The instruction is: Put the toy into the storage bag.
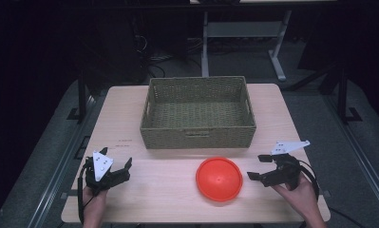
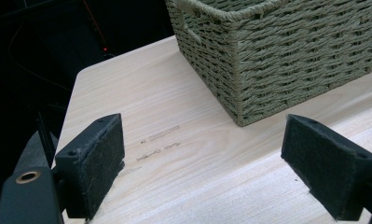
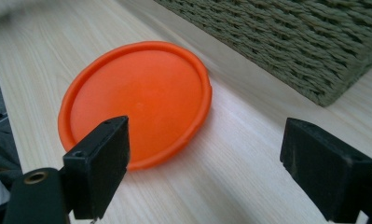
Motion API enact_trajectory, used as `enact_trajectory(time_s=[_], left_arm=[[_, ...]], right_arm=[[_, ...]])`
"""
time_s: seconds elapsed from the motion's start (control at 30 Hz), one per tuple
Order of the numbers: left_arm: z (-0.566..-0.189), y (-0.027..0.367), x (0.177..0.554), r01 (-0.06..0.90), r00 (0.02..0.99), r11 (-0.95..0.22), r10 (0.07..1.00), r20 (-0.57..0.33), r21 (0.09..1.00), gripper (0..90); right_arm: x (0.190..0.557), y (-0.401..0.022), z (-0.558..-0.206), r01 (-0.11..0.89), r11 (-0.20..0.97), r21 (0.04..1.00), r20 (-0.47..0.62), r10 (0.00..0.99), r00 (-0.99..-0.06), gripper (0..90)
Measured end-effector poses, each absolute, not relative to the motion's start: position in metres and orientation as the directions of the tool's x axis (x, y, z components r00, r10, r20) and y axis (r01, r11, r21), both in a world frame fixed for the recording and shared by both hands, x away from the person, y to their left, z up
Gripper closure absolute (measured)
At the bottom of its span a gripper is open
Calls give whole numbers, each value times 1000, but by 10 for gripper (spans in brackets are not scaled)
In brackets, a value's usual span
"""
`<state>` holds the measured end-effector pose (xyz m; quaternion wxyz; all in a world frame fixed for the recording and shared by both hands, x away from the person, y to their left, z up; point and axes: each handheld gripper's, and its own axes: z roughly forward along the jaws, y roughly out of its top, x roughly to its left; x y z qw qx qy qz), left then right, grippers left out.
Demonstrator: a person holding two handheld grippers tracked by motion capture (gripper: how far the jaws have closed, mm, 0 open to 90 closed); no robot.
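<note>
No readable text anywhere. Closest thing: two short lines of faint small print on the table [image 2: 160, 140], just off the near-left corner of the basket [image 2: 286, 51], visible from my left gripper view and as tiny marks from the high view. Too small and washed out to make out a single character.

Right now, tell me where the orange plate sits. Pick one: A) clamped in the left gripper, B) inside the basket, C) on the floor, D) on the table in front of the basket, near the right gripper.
D: the orange plate lies flat on the table, on the near side of the basket, with the open right gripper just beside it and not touching it.
</note>
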<state>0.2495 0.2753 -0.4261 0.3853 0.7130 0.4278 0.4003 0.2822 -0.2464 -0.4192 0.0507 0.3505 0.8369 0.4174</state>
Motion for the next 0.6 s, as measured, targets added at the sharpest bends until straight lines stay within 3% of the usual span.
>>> enact_trajectory(time_s=[0.6], left_arm=[[-426,275,249,301,314,-335,919,239,893,127]], right_arm=[[301,-227,-419,584,450,676,233,621,-748,173]])
